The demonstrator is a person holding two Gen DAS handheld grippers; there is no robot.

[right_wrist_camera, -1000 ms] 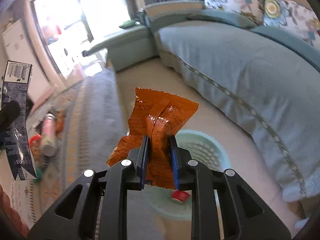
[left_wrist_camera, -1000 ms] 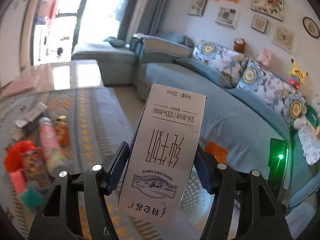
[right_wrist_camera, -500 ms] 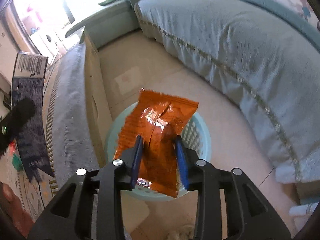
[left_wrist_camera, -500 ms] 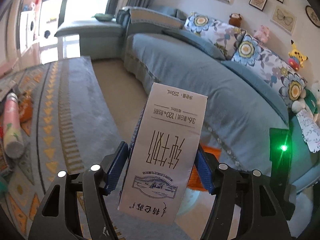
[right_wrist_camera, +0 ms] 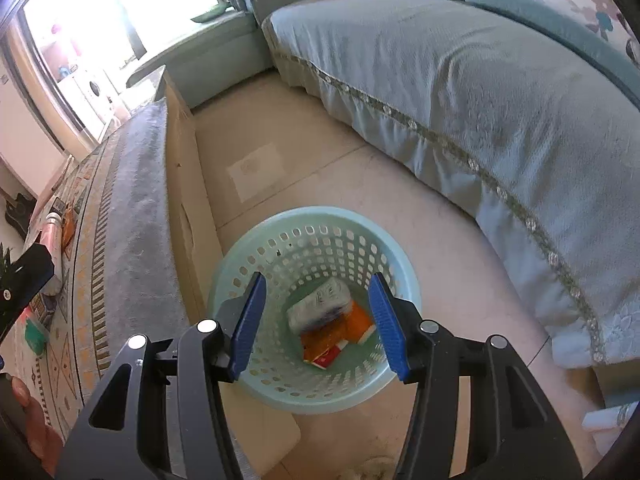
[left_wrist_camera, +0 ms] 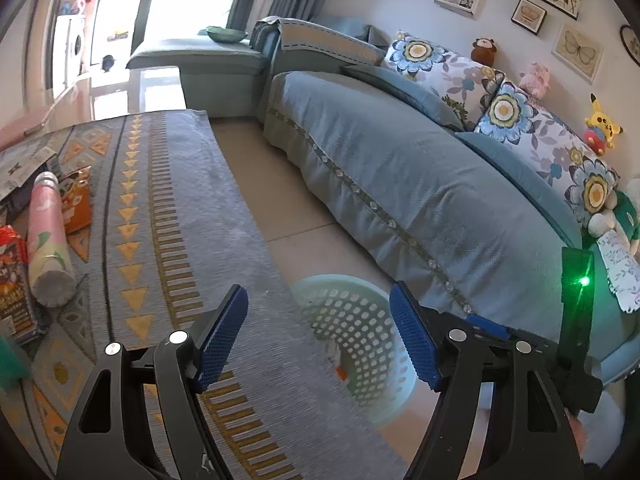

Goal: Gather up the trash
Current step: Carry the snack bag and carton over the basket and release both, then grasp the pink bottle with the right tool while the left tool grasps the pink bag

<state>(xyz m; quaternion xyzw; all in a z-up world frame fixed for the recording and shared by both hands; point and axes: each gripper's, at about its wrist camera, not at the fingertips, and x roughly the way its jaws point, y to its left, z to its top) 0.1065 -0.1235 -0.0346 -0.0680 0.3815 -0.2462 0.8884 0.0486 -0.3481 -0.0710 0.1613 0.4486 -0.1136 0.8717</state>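
Observation:
A pale green perforated basket (right_wrist_camera: 248,264) stands on the floor between the table and the sofa; it also shows in the left wrist view (left_wrist_camera: 360,320). In it lie the milk carton (right_wrist_camera: 320,308) and the orange snack wrapper (right_wrist_camera: 328,340). My right gripper (right_wrist_camera: 316,320) is open and empty above the basket. My left gripper (left_wrist_camera: 320,336) is open and empty over the table's edge, beside the basket. More trash lies on the table at the left: a pink cylinder (left_wrist_camera: 46,240), an orange packet (left_wrist_camera: 78,204) and a red packet (left_wrist_camera: 10,268).
The table carries a grey patterned cloth (left_wrist_camera: 160,220). A blue-grey sofa (left_wrist_camera: 420,192) with flowered cushions runs along the right. Beige tiled floor (right_wrist_camera: 304,168) lies between table and sofa. The right gripper's body (left_wrist_camera: 576,300) with a green light shows at the right.
Both grippers have opened. The milk carton left my left gripper and the orange wrapper left my right gripper; both now lie in the basket.

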